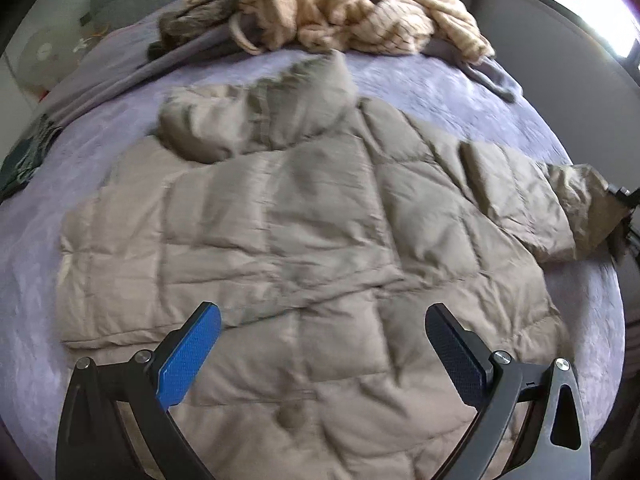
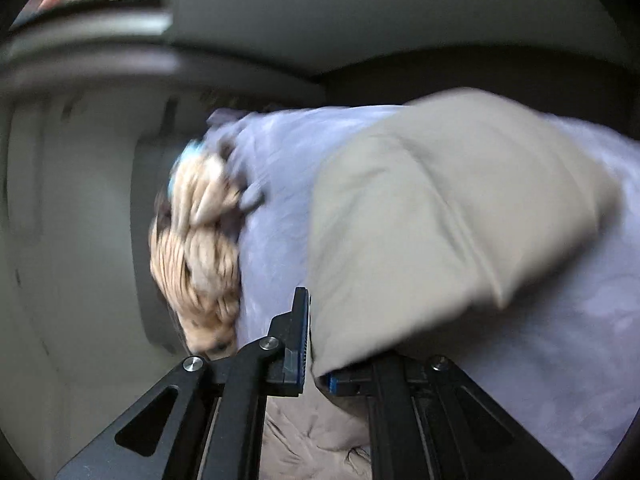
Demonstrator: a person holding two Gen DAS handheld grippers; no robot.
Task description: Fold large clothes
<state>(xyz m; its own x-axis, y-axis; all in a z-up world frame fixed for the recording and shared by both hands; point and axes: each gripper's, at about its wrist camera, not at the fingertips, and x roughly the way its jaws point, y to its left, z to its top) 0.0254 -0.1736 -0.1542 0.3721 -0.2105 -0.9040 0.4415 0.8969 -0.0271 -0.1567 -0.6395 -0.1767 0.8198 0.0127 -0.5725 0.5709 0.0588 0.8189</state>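
Note:
A beige quilted down jacket [image 1: 304, 224] lies spread flat on the lilac bed cover [image 1: 440, 80], hood toward the far side. My left gripper [image 1: 322, 320] hovers open over the jacket's lower part, with nothing between its blue and black pads. The jacket's right sleeve [image 1: 520, 200] stretches toward the bed's right edge. There my right gripper [image 1: 618, 200] is shut on the sleeve's cuff. In the right wrist view the sleeve [image 2: 440, 220] hangs lifted from my right gripper [image 2: 314, 332], and the fabric covers one finger.
A cream knitted garment [image 1: 360, 12] and a brown one [image 1: 200, 16] are heaped at the far end of the bed; the cream pile [image 2: 200, 260] also shows in the right wrist view. Dark clothing [image 1: 24, 160] lies at the left edge. A grey padded panel [image 1: 560, 48] borders the right side.

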